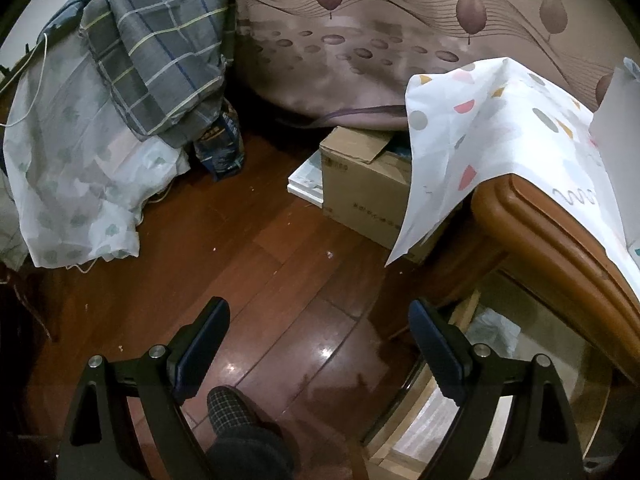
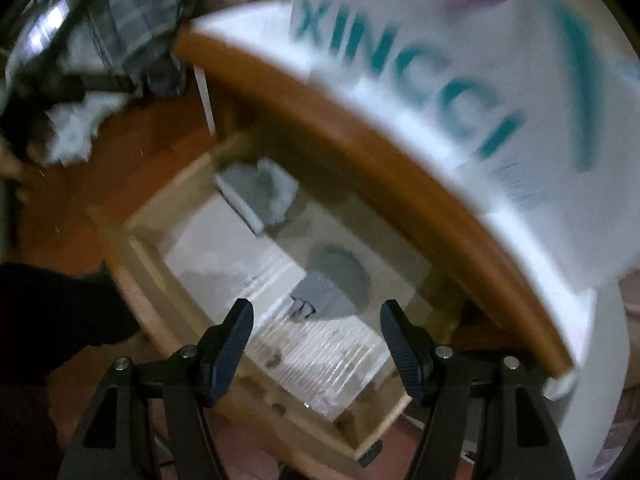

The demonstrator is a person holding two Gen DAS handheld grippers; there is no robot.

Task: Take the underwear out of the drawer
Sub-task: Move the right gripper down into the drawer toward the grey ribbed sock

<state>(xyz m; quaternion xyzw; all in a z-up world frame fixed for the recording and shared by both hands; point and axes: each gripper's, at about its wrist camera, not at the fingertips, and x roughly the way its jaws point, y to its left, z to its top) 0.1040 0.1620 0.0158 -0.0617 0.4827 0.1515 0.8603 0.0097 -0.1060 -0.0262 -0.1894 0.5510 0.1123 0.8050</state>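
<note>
Motion blur smears the open drawer (image 2: 256, 280) and its grey underwear (image 2: 336, 280).

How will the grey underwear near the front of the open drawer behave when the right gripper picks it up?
The grey underwear looks like crumpled soft cloth, so it will probably be floppy and hang down from the pinch point. It seems small and thin, likely very light. It lies loose on the drawer's pale liner, so it may slide before the open right gripper closes on it.

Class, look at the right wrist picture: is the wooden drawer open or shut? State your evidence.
Open. The drawer is pulled out beneath the table edge, exposing its pale lining and grey garments lying inside.
</note>
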